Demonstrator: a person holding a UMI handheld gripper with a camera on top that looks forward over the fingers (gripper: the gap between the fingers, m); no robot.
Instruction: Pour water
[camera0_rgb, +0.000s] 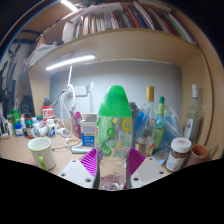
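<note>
The hand-held gripper (114, 165) has its two fingers closed in against a clear plastic bottle (115, 140) with a tall green cap (115, 102), the purple pads (90, 161) pressing its lower sides from nine and three o'clock. The bottle stands upright between them, and its base is hidden below the fingers, so whether it rests on the table (20, 152) or is lifted cannot be told. At about nine o'clock from the bottle, near the left finger, a pale green cup (41, 153) stands on the table. Farther out at ten o'clock lies a crowd of small bottles and jars (30, 126), too small to make out singly. At three o'clock, beyond the right finger, stands a jar with a white lid (179, 153), and behind it, toward two o'clock, several taller bottles (152, 118). Above, at twelve o'clock, a shelf (120, 42) carries a row of books (120, 18), with a lit strip lamp (70, 62) under it at eleven o'clock.
</note>
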